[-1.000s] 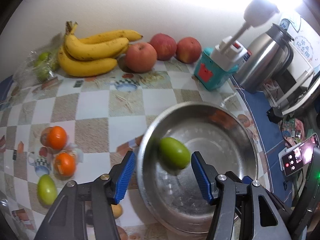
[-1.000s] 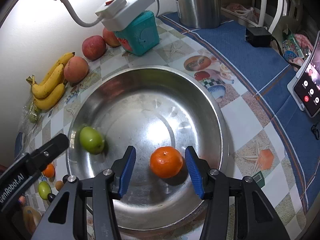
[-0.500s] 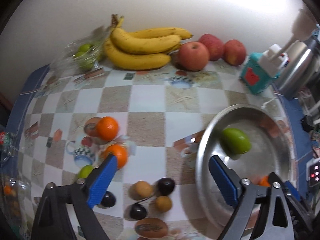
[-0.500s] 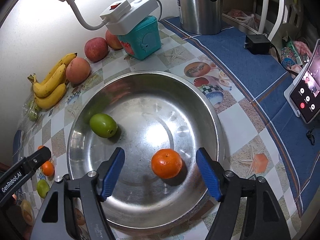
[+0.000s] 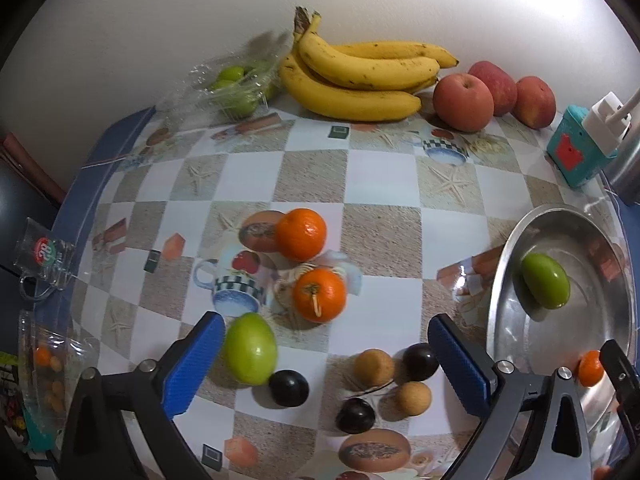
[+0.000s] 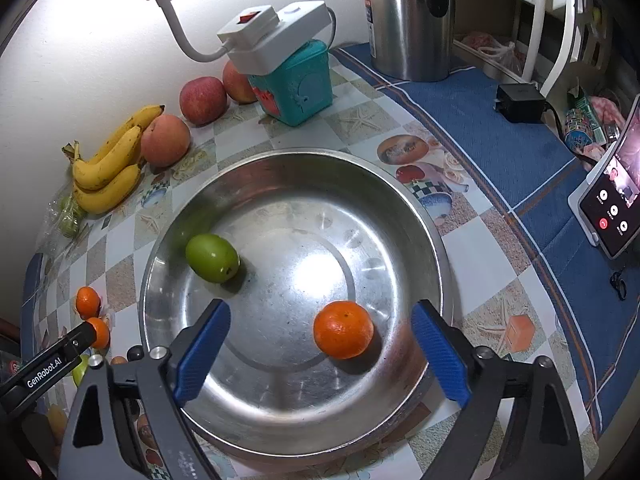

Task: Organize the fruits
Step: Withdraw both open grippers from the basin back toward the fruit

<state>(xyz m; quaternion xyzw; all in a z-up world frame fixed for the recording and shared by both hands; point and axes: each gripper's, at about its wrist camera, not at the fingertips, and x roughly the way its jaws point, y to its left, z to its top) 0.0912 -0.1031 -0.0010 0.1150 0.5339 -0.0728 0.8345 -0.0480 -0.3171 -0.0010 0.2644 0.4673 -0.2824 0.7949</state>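
A steel bowl (image 6: 400,200) holds a green fruit (image 6: 212,258) and an orange (image 6: 343,329); the bowl also shows in the left wrist view (image 5: 500,280). My right gripper (image 6: 320,352) is open and empty above the bowl's near side, with the orange between its jaws. My left gripper (image 5: 326,360) is open and empty over loose fruit on the table: a green fruit (image 5: 250,347), two oranges (image 5: 319,295) (image 5: 301,233), and several small dark (image 5: 288,387) and tan (image 5: 374,367) fruits.
Bananas (image 5: 360,76), three apples (image 5: 463,102) and a bag of green fruit (image 5: 236,88) line the wall. A teal box with a power strip (image 6: 294,76), a steel kettle (image 6: 408,16) and a phone (image 6: 612,204) stand to the right. A glass mug (image 5: 44,254) sits at the left edge.
Both grippers opened wide and let go: green fruit and orange now lie in the bowl. My left gripper swung left from the bowl to the loose fruit.
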